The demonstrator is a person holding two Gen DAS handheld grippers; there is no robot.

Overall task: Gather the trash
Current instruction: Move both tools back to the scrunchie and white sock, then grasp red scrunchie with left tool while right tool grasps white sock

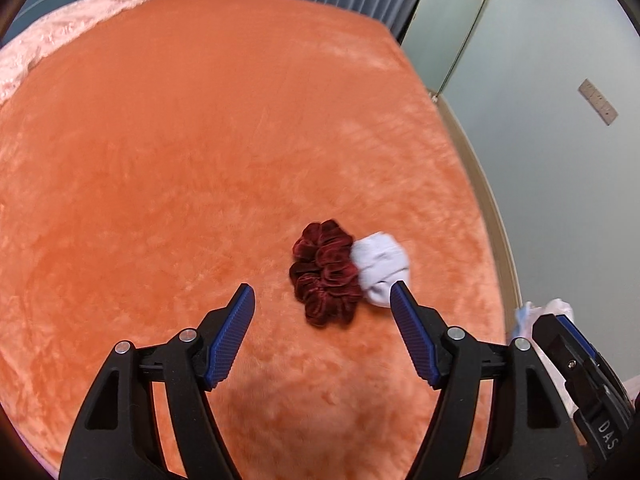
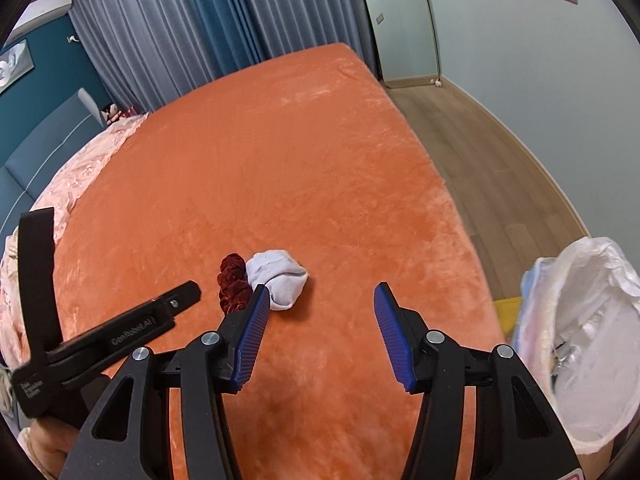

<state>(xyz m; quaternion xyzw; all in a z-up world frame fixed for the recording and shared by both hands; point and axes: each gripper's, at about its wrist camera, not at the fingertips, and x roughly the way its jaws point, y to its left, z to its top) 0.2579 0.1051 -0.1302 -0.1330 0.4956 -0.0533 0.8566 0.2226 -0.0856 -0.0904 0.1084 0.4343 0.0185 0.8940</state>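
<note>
A dark red velvet scrunchie (image 1: 324,272) lies on the orange bed cover (image 1: 200,140), touching a balled white sock (image 1: 380,266) on its right. My left gripper (image 1: 322,294) is open and empty, just short of the scrunchie. In the right wrist view the scrunchie (image 2: 232,280) and sock (image 2: 278,276) lie ahead to the left. My right gripper (image 2: 320,294) is open and empty, to the right of the sock. The left gripper (image 2: 188,290) shows at the left there. A white plastic trash bag (image 2: 588,328) stands open at the bed's right edge.
A pink quilt (image 2: 80,176) covers the far left of the bed (image 2: 280,140). Grey and blue curtains (image 2: 180,32) hang behind it. Wooden floor (image 2: 500,168) runs along the right side by a pale wall. The bag's rim also shows in the left wrist view (image 1: 548,312).
</note>
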